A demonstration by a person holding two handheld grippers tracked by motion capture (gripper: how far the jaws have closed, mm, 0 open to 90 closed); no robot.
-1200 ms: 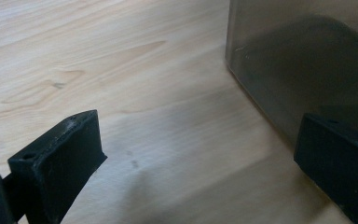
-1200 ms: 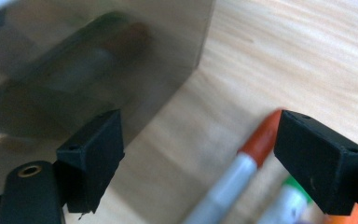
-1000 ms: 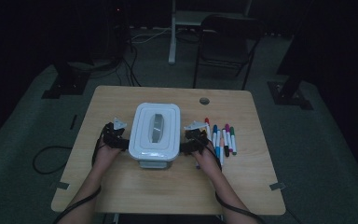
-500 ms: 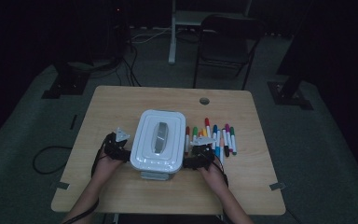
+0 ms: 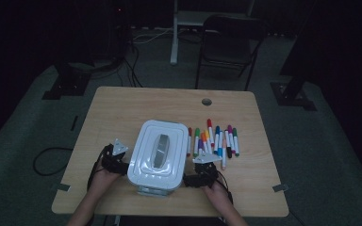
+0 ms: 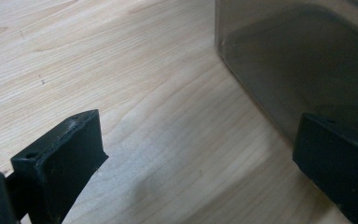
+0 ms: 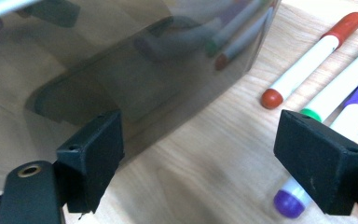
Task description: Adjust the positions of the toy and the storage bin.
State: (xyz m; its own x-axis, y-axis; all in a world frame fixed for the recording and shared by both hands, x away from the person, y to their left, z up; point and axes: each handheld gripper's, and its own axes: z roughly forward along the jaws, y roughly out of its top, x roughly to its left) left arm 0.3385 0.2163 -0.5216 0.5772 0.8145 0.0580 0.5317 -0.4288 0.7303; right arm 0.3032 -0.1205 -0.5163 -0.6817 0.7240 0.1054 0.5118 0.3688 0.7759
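Observation:
A box with a white lid (image 5: 159, 155) and smoky see-through walls stands in the middle of the wooden table (image 5: 122, 108). My left gripper (image 5: 120, 165) is at the box's near left corner. In the left gripper view it (image 6: 200, 140) is open over bare wood, with the box wall (image 6: 298, 60) just past its right jaw. My right gripper (image 5: 192, 179) sits at the near right corner. In the right gripper view it (image 7: 198, 135) is open, with the box wall (image 7: 121, 60) behind its left jaw and a purple marker (image 7: 349, 116) behind its right jaw.
Several coloured markers (image 5: 214, 139) lie in a row right of the box, among them a red-capped one (image 7: 317, 51). A cable hole (image 5: 206, 101) is near the table's far edge. A chair (image 5: 226, 42) and stand legs are on the floor beyond.
The box has slid toward the table's near edge, and both grippers have drawn back with it. More of the marker row shows now.

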